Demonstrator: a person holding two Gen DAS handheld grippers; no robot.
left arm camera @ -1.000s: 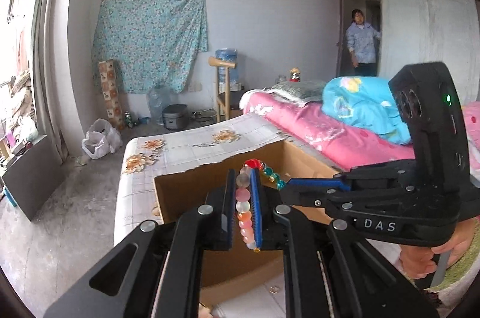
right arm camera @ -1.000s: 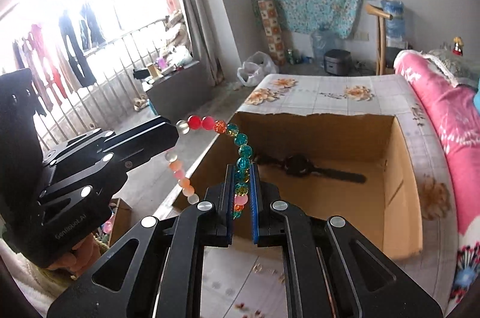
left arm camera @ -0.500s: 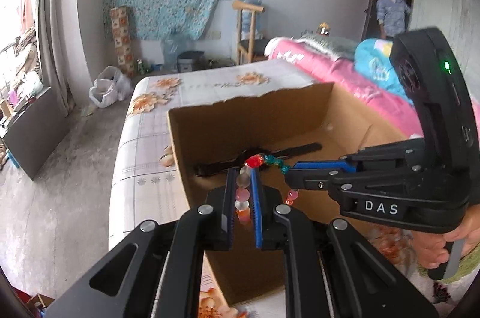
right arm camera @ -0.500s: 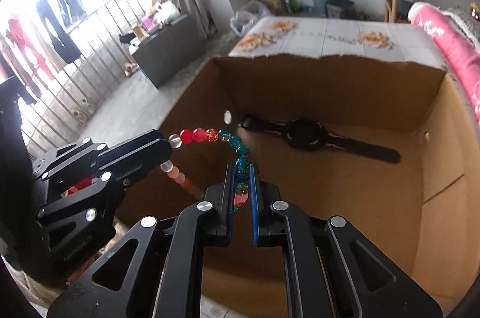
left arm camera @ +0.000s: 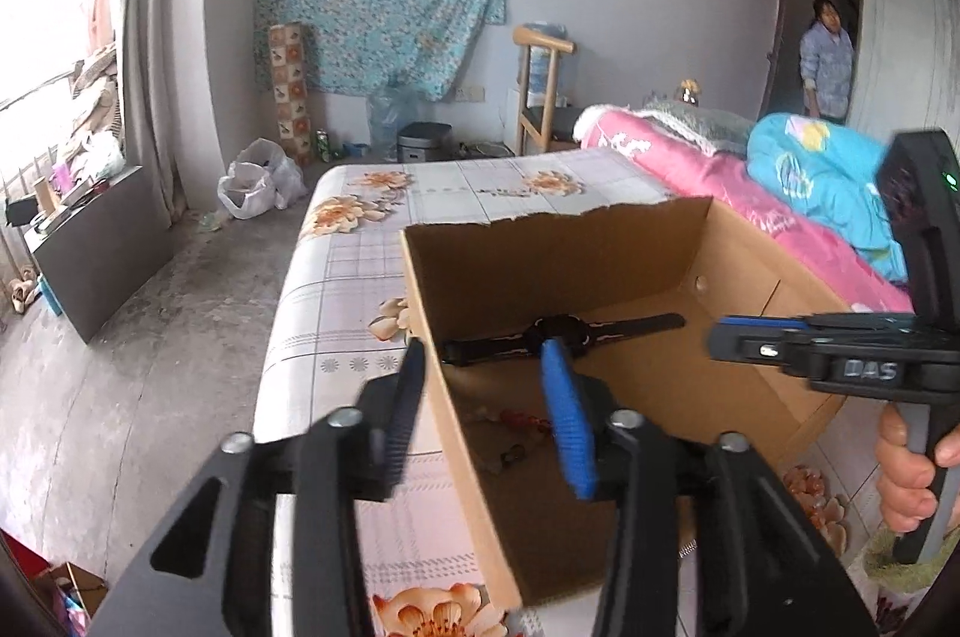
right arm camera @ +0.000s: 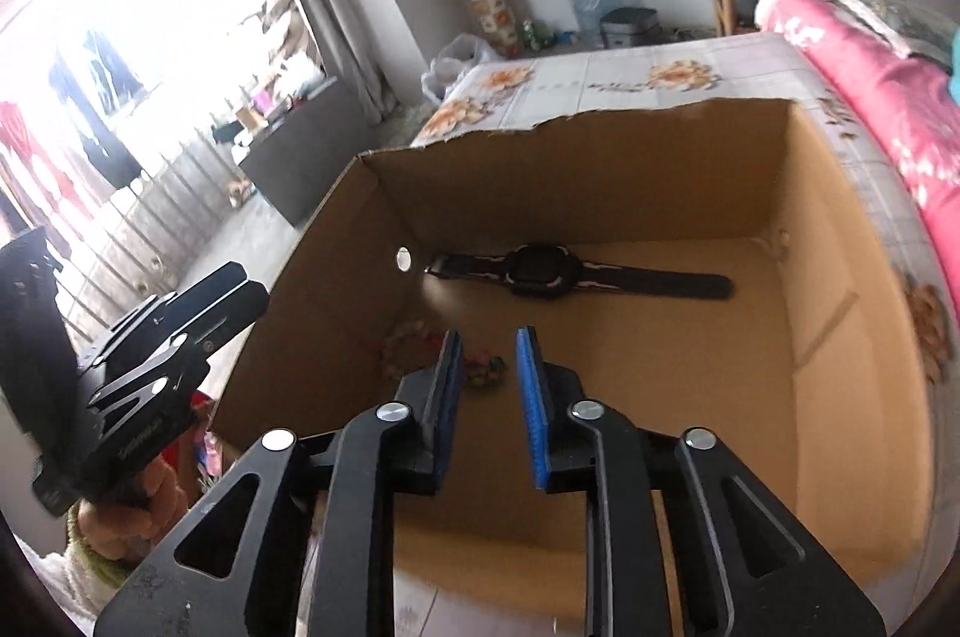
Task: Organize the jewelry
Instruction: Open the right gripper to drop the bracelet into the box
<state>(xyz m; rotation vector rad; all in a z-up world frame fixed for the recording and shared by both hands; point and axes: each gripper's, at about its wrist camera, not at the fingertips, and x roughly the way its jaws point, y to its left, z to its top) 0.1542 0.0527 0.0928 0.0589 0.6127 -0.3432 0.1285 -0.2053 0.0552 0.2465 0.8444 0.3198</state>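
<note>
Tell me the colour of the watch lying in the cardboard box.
Black: the watch has a black case and strap, clearest in the right wrist view.

Your bead bracelet point(right arm camera: 414, 352) on the floor of the cardboard box point(right arm camera: 600, 193) is a blur, and the right gripper's point(right arm camera: 487, 367) finger covers part of it. From the left wrist, the left gripper's point(left arm camera: 486, 397) fingers point(left arm camera: 408, 397) are smeared, and only reddish flecks of the beads show. Your right hand point(left arm camera: 906, 469) is cut off by the picture's edge. The watch point(left arm camera: 558, 334) face is partly behind a blue pad.
</note>
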